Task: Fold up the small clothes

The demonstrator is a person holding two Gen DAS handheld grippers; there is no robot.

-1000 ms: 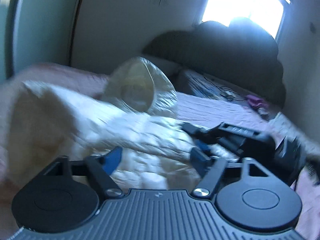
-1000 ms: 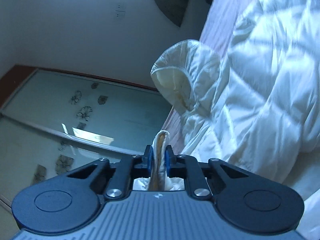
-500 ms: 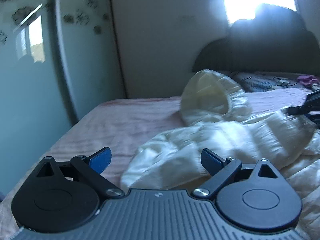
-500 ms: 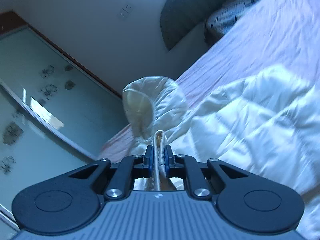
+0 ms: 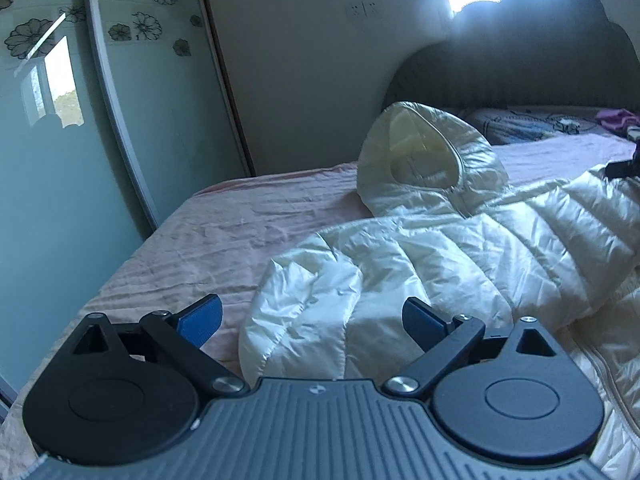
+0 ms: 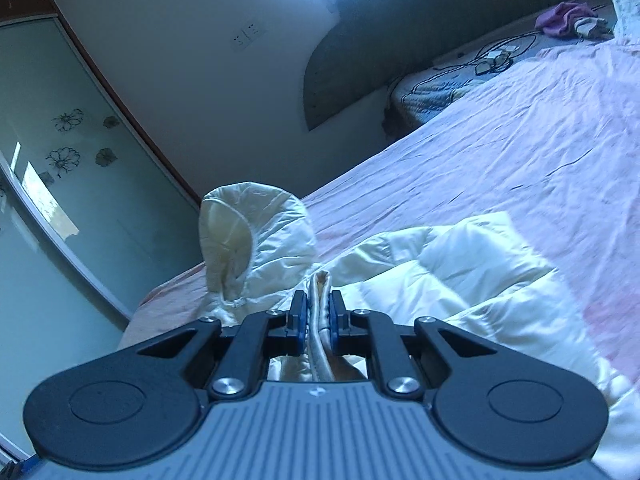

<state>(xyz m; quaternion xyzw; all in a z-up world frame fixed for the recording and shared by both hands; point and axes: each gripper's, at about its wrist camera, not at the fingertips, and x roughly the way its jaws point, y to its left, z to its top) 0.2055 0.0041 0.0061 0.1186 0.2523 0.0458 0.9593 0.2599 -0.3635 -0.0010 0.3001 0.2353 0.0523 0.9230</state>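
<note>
A small cream hooded puffer jacket lies on the pink bed sheet, its hood standing up at the far end. My left gripper is open and empty, low over the sheet, with a rounded fold of the jacket between and just beyond its blue pads. In the right wrist view my right gripper is shut on a cream edge of the jacket, near the hood. The right gripper's tip also shows at the right edge of the left wrist view.
A wardrobe with glass doors and flower decals stands close along the bed's left side. A dark headboard and patterned pillow lie at the far end, with cables and purple cloth. Pink sheet lies right of the jacket.
My left gripper has pulled back off the jacket to its left end and settled low over the sheet, still open. My right gripper stayed shut on the jacket edge and swung level, laying it down.
</note>
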